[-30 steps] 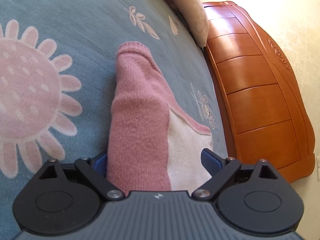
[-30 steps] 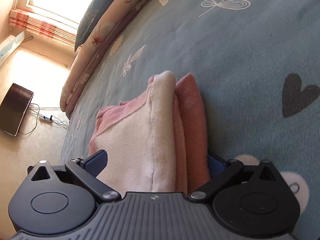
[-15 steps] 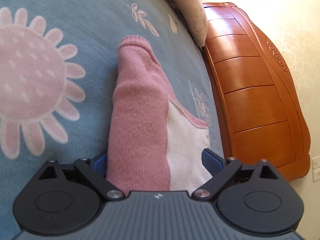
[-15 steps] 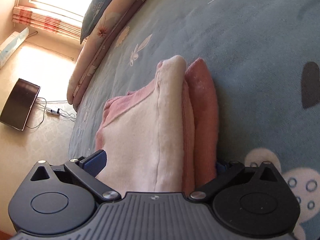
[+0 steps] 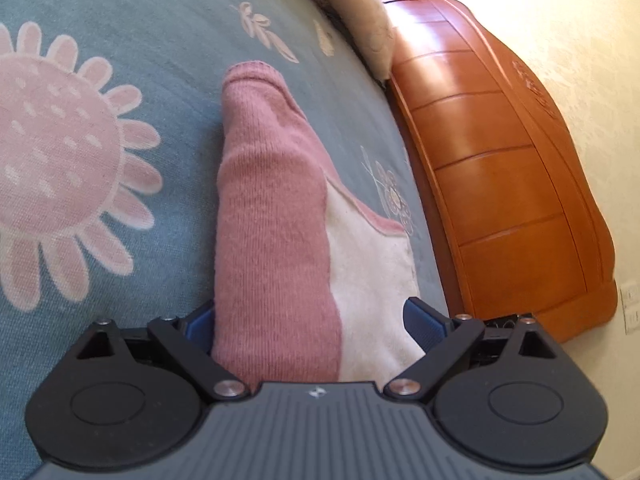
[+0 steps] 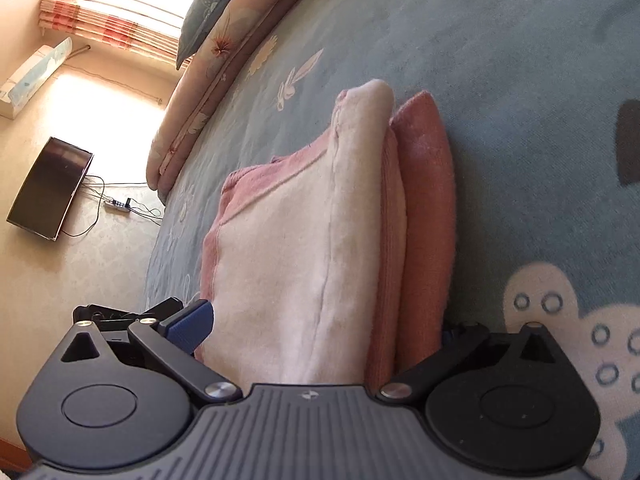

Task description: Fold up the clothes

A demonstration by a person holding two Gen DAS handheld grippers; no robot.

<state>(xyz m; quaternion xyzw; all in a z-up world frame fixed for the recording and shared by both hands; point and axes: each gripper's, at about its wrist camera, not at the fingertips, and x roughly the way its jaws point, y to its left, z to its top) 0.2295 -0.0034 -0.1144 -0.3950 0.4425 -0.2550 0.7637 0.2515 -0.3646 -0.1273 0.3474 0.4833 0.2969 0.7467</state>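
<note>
A folded pink and cream knit garment (image 5: 272, 220) lies on the blue flowered bedspread (image 5: 120, 40). In the left wrist view its pink sleeve side runs away from me, with a cream panel to the right. My left gripper (image 5: 310, 320) is shut on the near end, its blue pads pressed to both sides of the thick fold. The right wrist view shows the same garment (image 6: 300, 240) from its other end, cream layer on top of pink layers. My right gripper (image 6: 320, 328) is shut on that end; its right pad is hidden behind the fabric.
A polished wooden headboard (image 5: 500, 180) stands along the bed's edge at the right of the left wrist view. Rolled floral bedding (image 6: 216, 64) lies at the far side of the bed. A dark box (image 6: 48, 192) and cables sit on the floor below a window.
Both grippers have travelled across the bedspread with the garment held between them; the flower and heart prints have slid in the views while the garment stays fixed in the jaws.
</note>
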